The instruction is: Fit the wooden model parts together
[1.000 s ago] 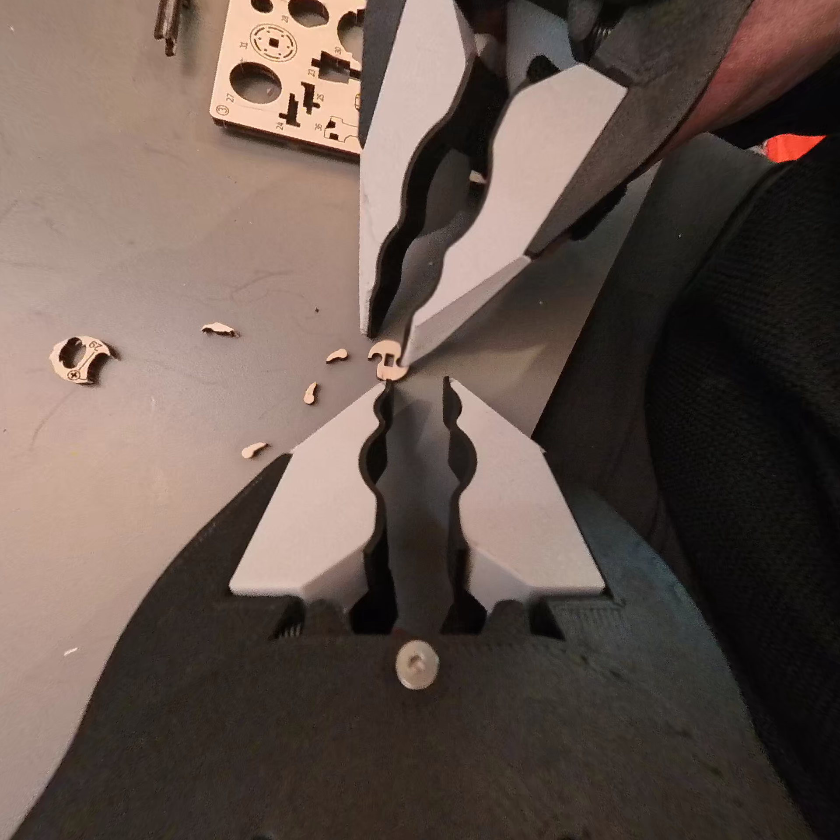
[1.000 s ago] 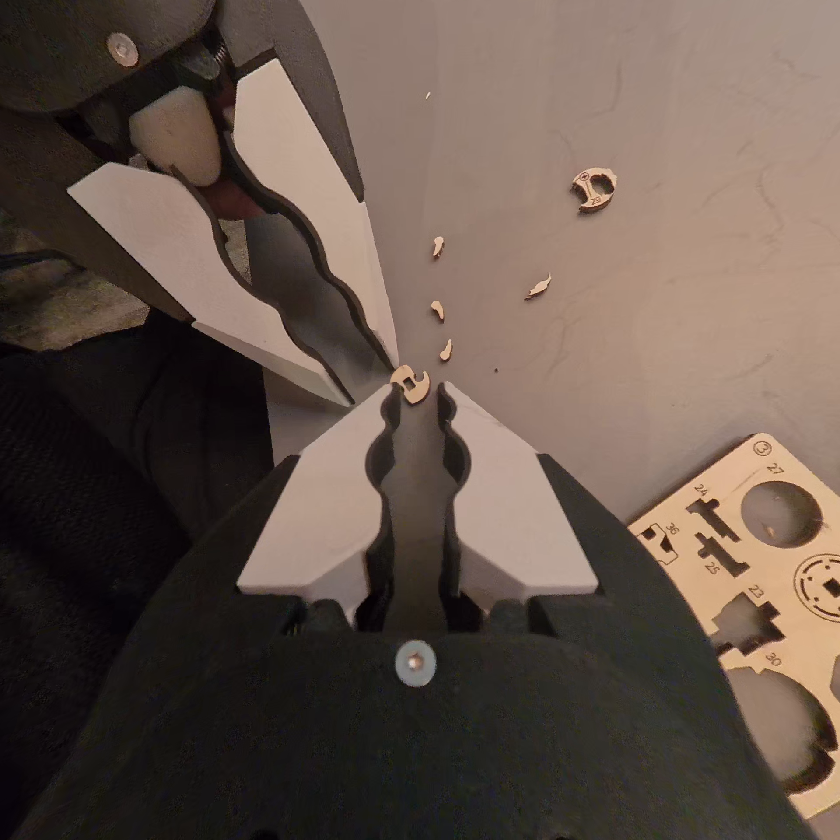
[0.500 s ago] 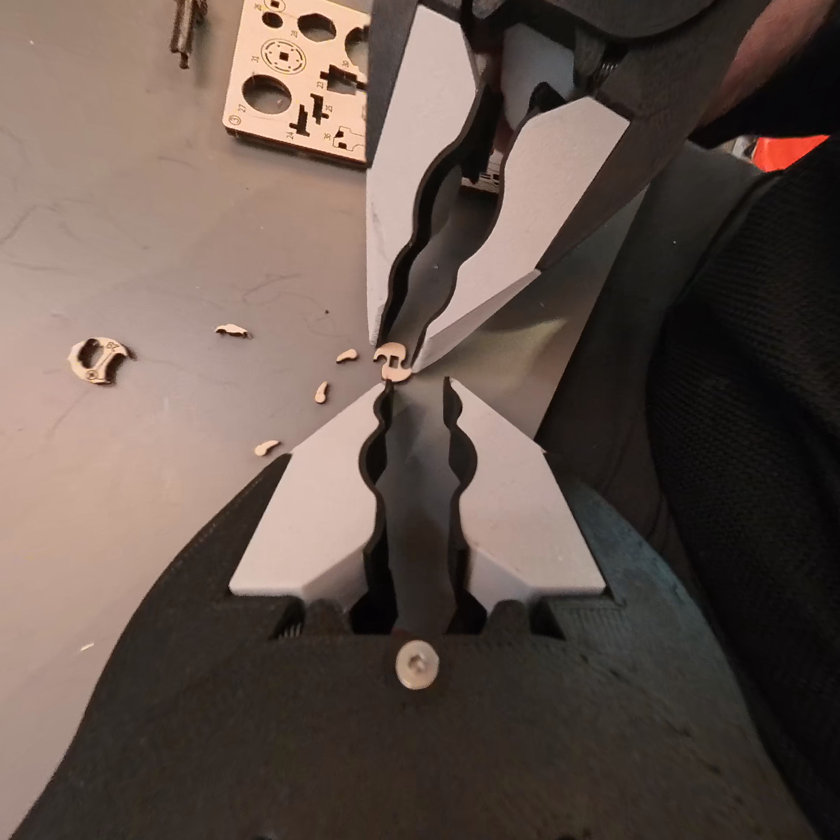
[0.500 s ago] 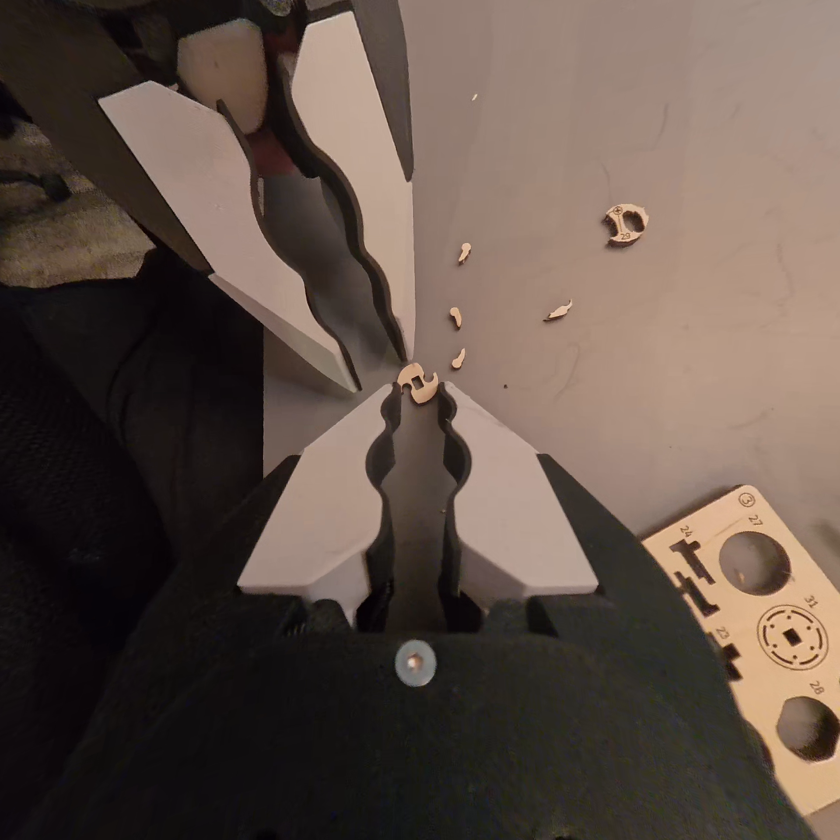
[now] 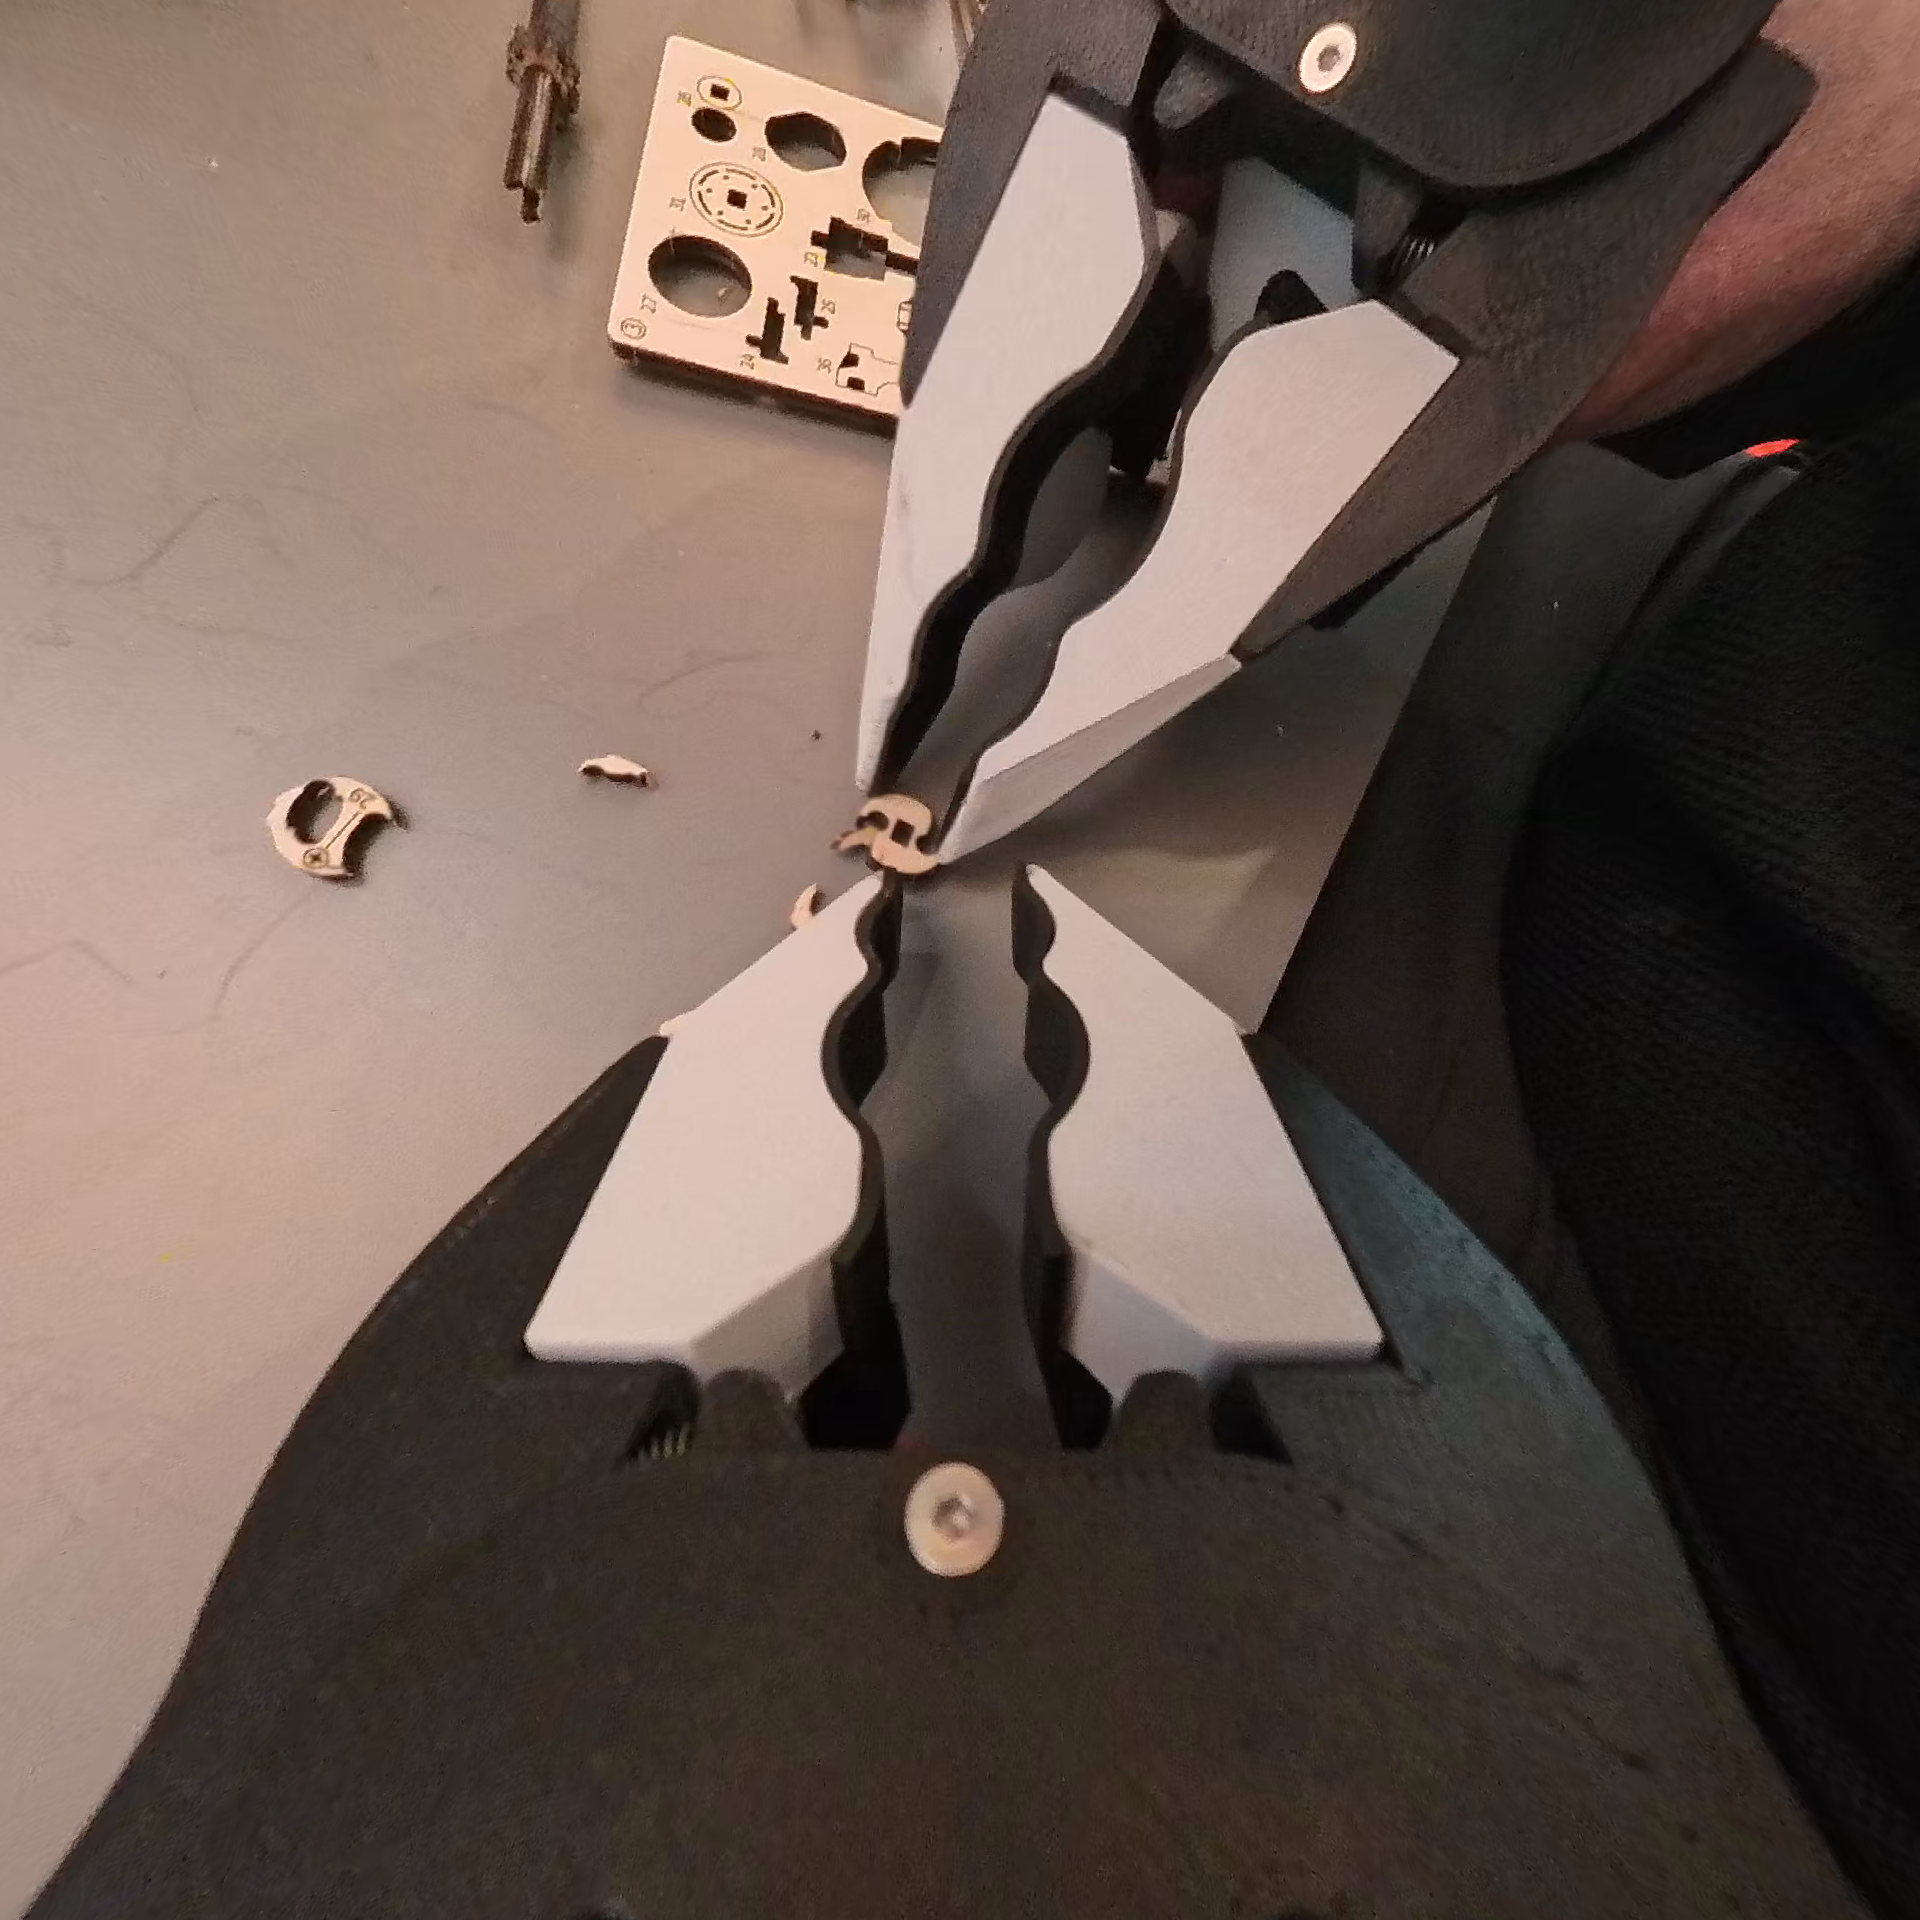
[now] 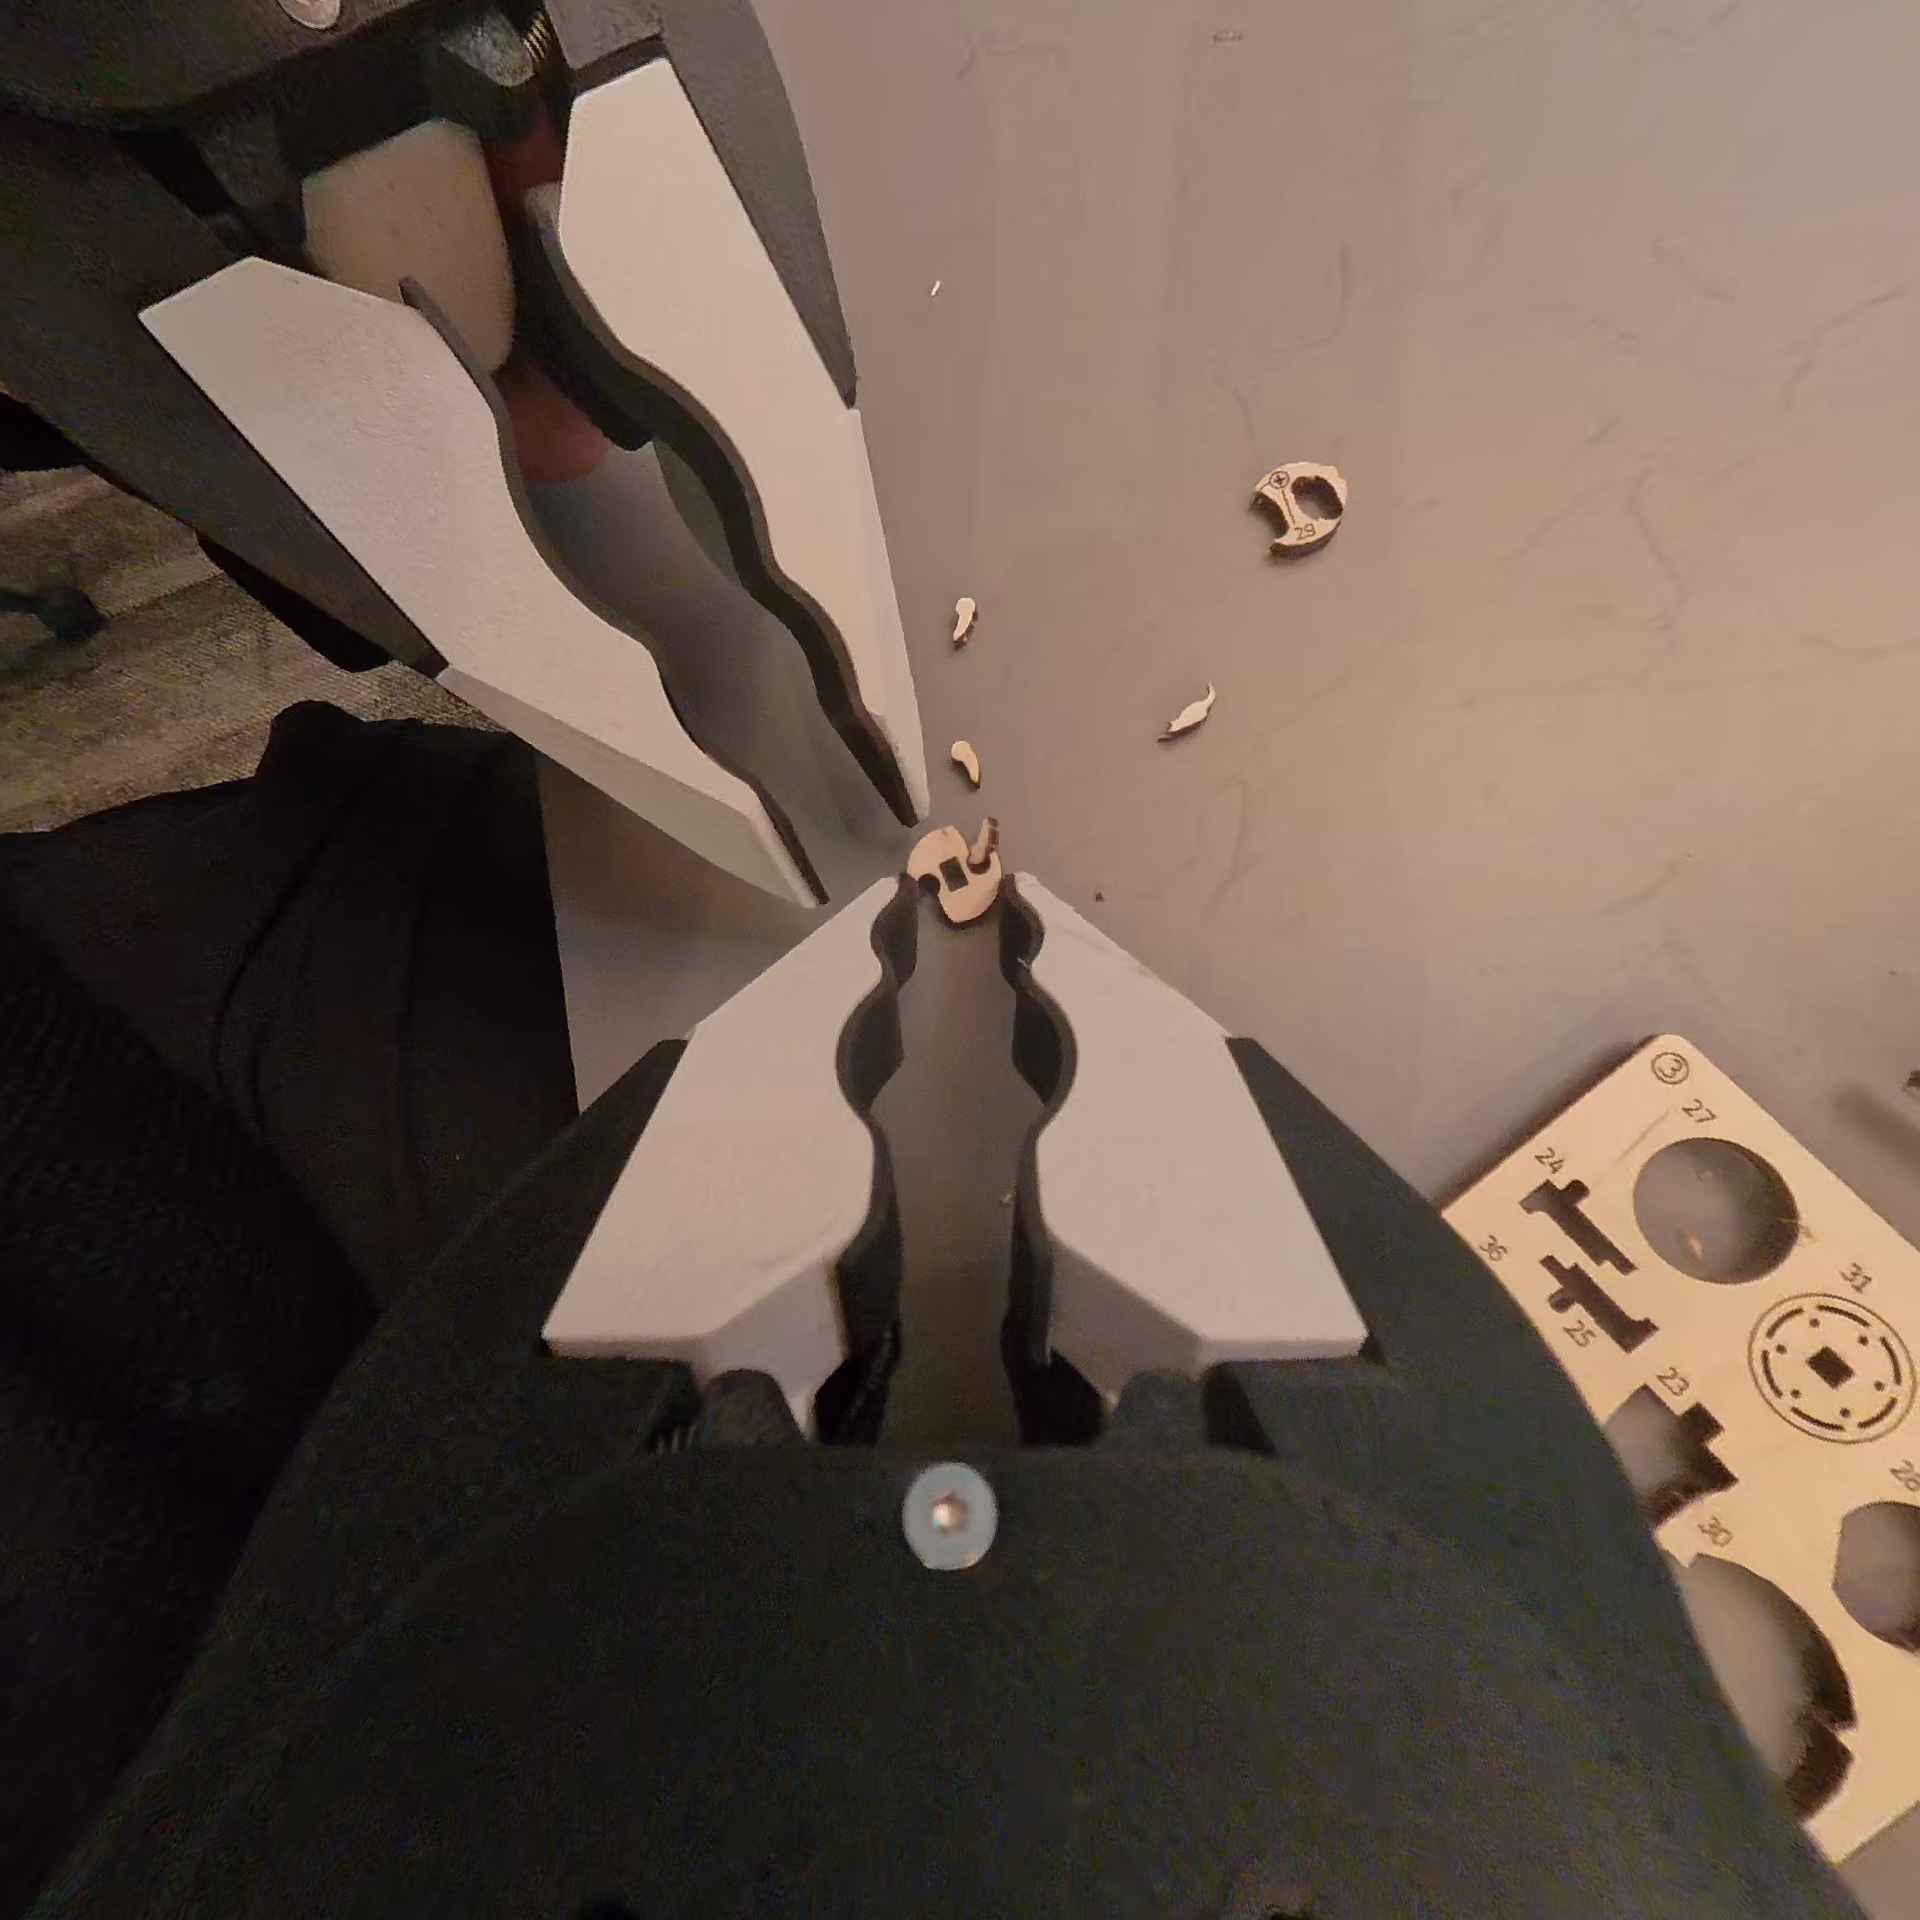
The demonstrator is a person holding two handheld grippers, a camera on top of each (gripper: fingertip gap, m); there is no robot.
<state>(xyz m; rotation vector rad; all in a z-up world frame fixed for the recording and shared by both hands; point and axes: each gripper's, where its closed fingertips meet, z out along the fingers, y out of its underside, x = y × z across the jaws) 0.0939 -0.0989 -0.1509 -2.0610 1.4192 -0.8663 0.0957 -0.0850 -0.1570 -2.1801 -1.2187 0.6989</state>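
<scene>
- Grey bench [image 5: 260, 1039] carries a punched-out plywood parts sheet [image 5: 769, 229], a loose round wooden part [image 5: 330, 831] and small offcuts [image 6: 1187, 715];
- right gripper [image 6: 956, 894] fingers pinch a small notched wooden part [image 6: 958, 878] at their tips;
- left gripper [image 5: 954, 888] fingers stand narrowly apart, holding nothing, left tip just beside that part.

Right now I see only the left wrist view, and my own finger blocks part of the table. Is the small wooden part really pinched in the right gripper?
Observer: Yes. The small wooden part fills the gap between the fingertips of the right gripper, with its flat face and square hole towards that camera.
Operator: Any loose scrap hidden behind my finger?
Observer: One sliver lies on the table right beside the left gripper.
</scene>
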